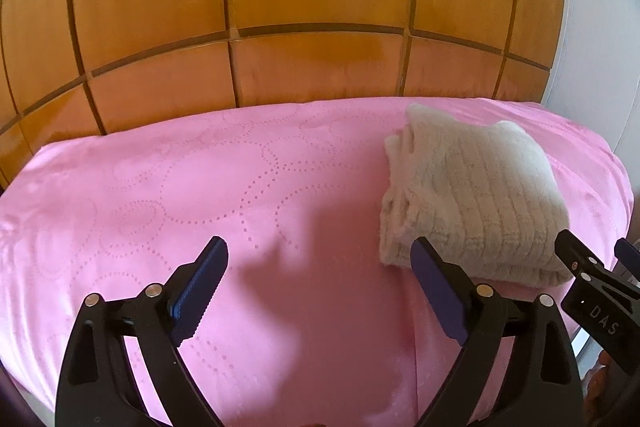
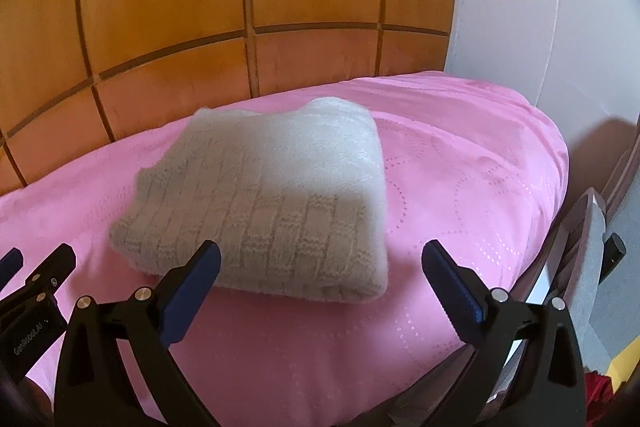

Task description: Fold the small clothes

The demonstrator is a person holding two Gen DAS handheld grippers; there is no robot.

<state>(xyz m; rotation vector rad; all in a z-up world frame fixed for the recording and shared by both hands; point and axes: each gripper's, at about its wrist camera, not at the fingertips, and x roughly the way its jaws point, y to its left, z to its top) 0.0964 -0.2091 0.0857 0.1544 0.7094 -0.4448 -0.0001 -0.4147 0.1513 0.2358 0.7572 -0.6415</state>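
Observation:
A cream knitted garment [image 1: 476, 195] lies folded into a thick rectangle on the pink cloth [image 1: 200, 187], at the right in the left wrist view and at the centre in the right wrist view [image 2: 272, 199]. My left gripper [image 1: 320, 259] is open and empty, above the cloth just left of the garment's near edge. My right gripper [image 2: 320, 259] is open and empty, just short of the garment's near right corner. Each gripper shows at the edge of the other's view: the right one [image 1: 600, 267], the left one [image 2: 36, 267].
The pink cloth [image 2: 460, 167] covers a raised padded surface. Wooden panelling [image 1: 280, 7] stands right behind it. A white wall [image 2: 540, 7] is at the right. A grey chair [image 2: 592, 259] stands by the surface's right edge.

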